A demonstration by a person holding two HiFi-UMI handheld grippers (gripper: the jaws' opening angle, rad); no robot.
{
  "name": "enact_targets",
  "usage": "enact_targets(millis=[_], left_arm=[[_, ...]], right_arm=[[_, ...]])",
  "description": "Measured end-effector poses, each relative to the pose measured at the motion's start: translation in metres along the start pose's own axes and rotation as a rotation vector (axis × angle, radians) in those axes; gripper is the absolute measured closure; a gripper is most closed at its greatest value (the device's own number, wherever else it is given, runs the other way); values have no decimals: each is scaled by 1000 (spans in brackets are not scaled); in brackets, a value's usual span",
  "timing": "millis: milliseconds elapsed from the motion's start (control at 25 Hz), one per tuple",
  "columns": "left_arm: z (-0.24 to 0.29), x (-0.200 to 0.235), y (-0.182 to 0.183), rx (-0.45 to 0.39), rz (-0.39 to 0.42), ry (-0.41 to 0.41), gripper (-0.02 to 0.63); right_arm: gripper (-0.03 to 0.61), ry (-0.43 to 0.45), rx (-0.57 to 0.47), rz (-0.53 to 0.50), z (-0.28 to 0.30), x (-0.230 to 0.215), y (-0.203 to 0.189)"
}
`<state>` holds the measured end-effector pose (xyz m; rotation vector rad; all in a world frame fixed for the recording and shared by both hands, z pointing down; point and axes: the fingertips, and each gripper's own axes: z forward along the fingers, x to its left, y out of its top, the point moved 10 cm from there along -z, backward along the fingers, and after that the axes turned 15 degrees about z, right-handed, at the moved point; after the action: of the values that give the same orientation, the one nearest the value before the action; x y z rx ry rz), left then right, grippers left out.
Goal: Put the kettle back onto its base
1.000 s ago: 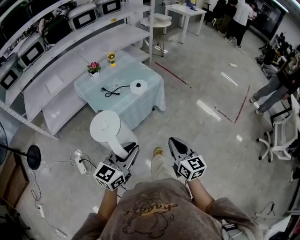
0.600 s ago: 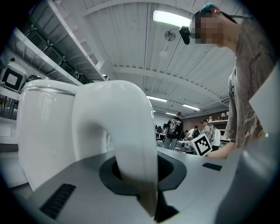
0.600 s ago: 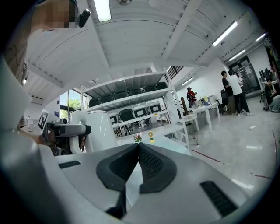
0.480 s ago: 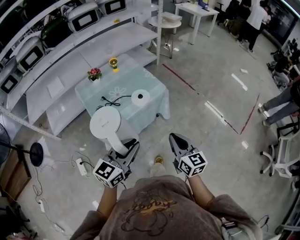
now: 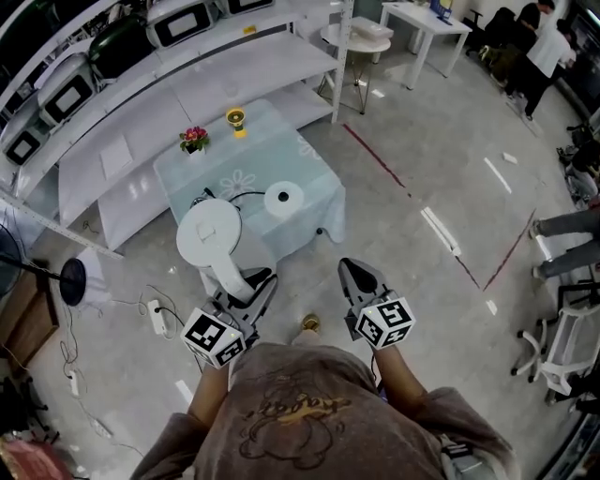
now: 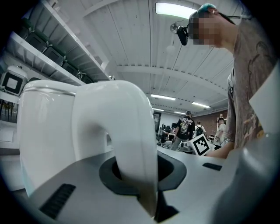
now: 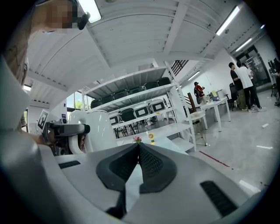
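Nearest the camera, the person's shoulders [image 5: 300, 422] fill the bottom of the head view, with both arms held forward over the grey floor. The left gripper [image 5: 246, 283] is clamped on the curved handle [image 6: 127, 127] of the white kettle [image 5: 210, 234]. In the left gripper view the handle passes straight down between the dark pads, which press on it from both sides. The kettle hangs upright in the air with its round lid facing up, over the near left corner of the low table [image 5: 309, 183], and it rests on nothing. The right gripper [image 5: 351, 270] hovers beside it on the right, well apart from the kettle. Its jaws are closed together with nothing between them, their ribbed pads meeting in a thin line in the right gripper view, where the kettle [image 7: 94, 127] shows off to the left. On the floor left of the person lies a white power strip [image 5: 156, 316]. On the table's pale blue cloth sits the round white base [image 5: 283, 199], just beyond and to the right of the kettle and not touching it, with its black cord [image 5: 234, 197] looping away to the left. Further back on the cloth stand a small pot of pink flowers [image 5: 194, 140] and a yellow object [image 5: 235, 118]. Behind the table runs white shelving [image 5: 187, 84] that carries microwave ovens [image 5: 183, 19]. People [image 5: 548, 52] stand at the far end of the room.
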<state>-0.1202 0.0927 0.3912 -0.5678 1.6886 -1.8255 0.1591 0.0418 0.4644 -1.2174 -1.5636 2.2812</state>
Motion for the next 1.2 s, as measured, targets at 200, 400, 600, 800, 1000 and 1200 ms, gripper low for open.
enact_targets(millis=[200, 400, 600, 800, 1000, 1200], left_arm=[[14, 13, 1, 12, 12, 21, 541], [26, 37, 3, 13, 30, 18, 541], [44, 64, -3, 15, 44, 6, 541], [64, 90, -5, 3, 45, -35, 541], [87, 114, -12, 5, 60, -75, 541], [112, 131, -19, 1, 65, -114, 541]], right_arm=[[578, 12, 5, 20, 16, -14, 2], [578, -2, -1, 35, 32, -21, 3], [578, -26, -17, 29, 45, -30, 4], [578, -57, -22, 36, 60, -31, 11], [578, -90, -57, 15, 74, -35, 19], [578, -133, -78, 27, 78, -46, 26]])
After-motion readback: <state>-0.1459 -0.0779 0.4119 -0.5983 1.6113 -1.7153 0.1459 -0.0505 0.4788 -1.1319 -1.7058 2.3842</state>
